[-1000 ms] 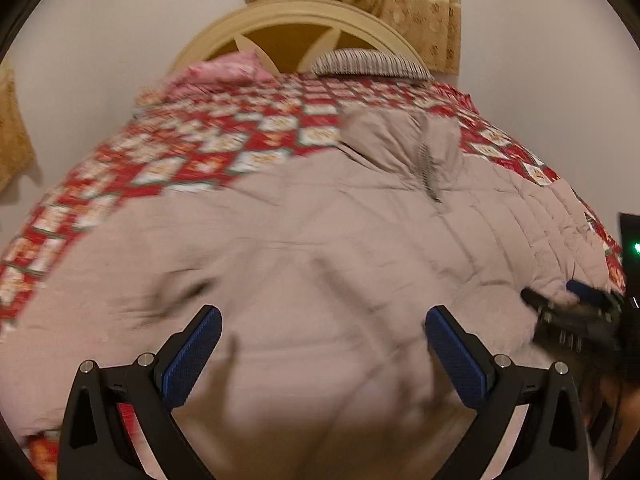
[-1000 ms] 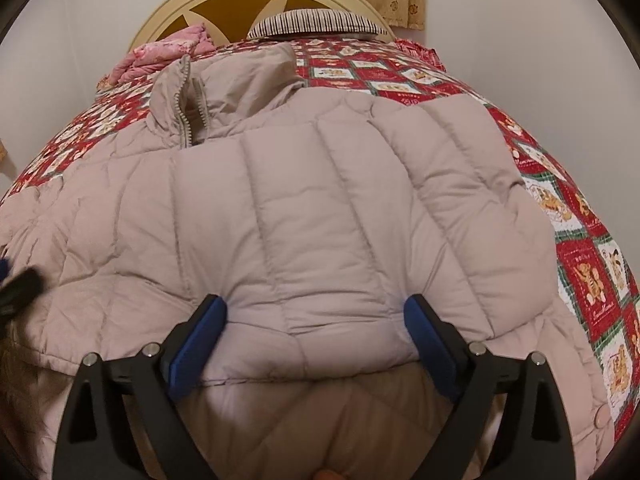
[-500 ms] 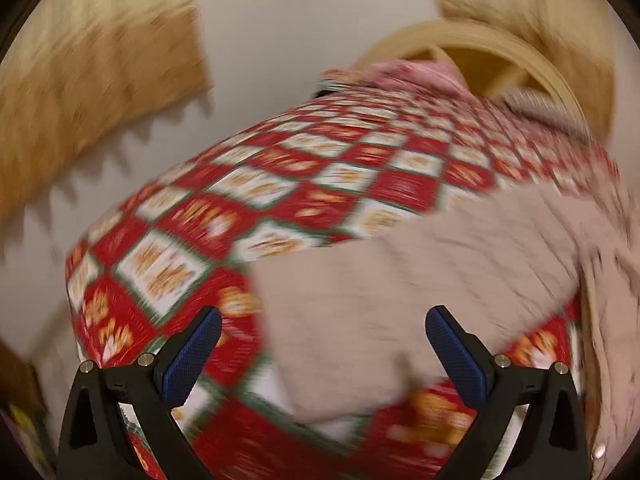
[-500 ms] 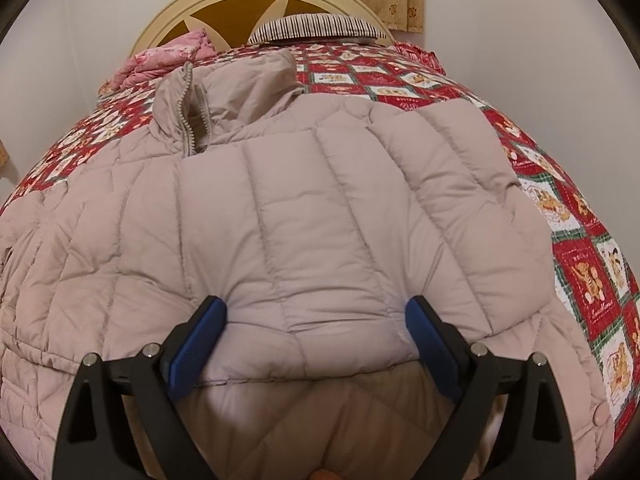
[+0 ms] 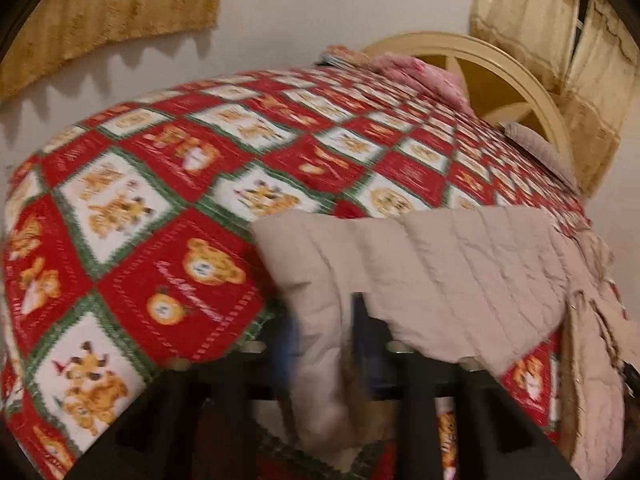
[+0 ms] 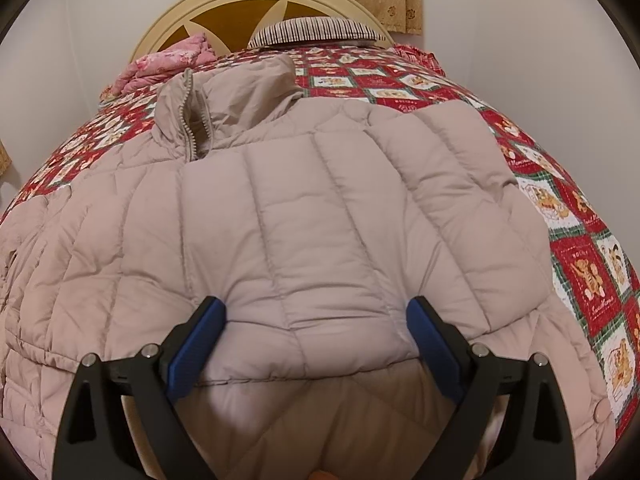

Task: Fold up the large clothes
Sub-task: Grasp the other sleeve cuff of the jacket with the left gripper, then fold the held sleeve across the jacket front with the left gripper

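The left gripper [image 5: 320, 344] is closing its jaws, and the cuff end of the sleeve [image 5: 420, 272] lies between them; motion blur hides whether the pads already press on the fabric, so a firm hold cannot be confirmed. From that cuff the sleeve runs toward three o'clock in the left wrist view, stretched flat over the quilt [image 5: 160, 208] and joining the coat body at the frame's right edge.

The right gripper [image 6: 316, 344] stands wide open and empty, its blue pads straddling a puffed hem panel of the coat [image 6: 300, 220] without pinching it. Beyond it, toward twelve o'clock, the pale quilted coat lies spread across the bed, collar and zipper [image 6: 188, 120] near eleven o'clock, with a striped pillow [image 6: 316, 32] and headboard [image 6: 260, 4] behind.

The step in hand looks like taking the sleeve by its end so it can be folded inward. The next move likely calls for a secure pinch through the thick padding, then a lift and carry across toward the coat's middle, laying the sleeve flat without dragging the body askew.
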